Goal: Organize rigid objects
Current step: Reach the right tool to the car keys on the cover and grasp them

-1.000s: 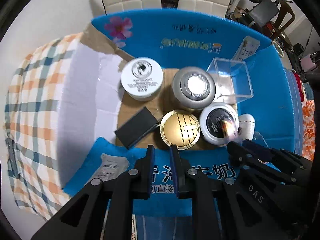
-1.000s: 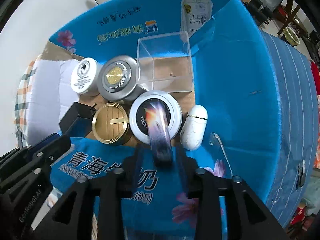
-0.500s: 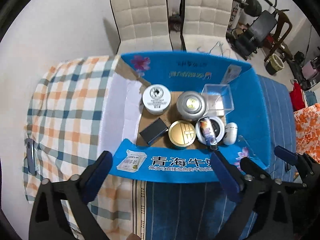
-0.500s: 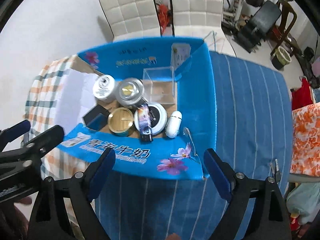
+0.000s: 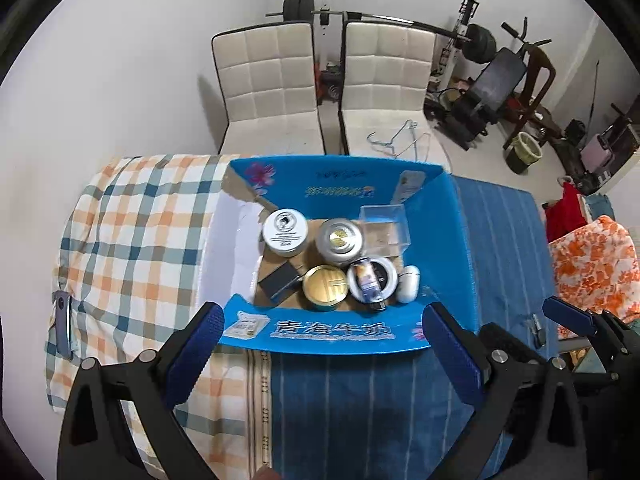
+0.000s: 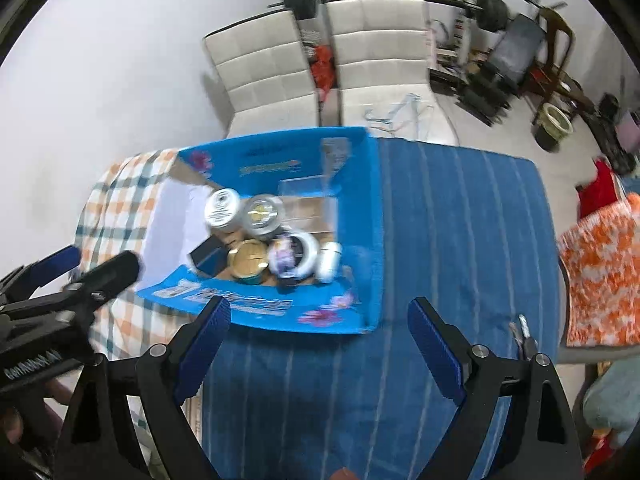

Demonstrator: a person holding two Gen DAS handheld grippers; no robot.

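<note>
Left tool (image 5: 320, 344) gapes above box (image 5: 460, 240) printed "青海牛奶".

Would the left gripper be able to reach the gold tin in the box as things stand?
Probably yes: the left gripper is open above the box, and the gold tin lies uncovered.

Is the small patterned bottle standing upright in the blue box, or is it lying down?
Lying down. The small patterned bottle rests on its side across the lid of the white round tin, dark cap toward the blue box front wall.
</note>
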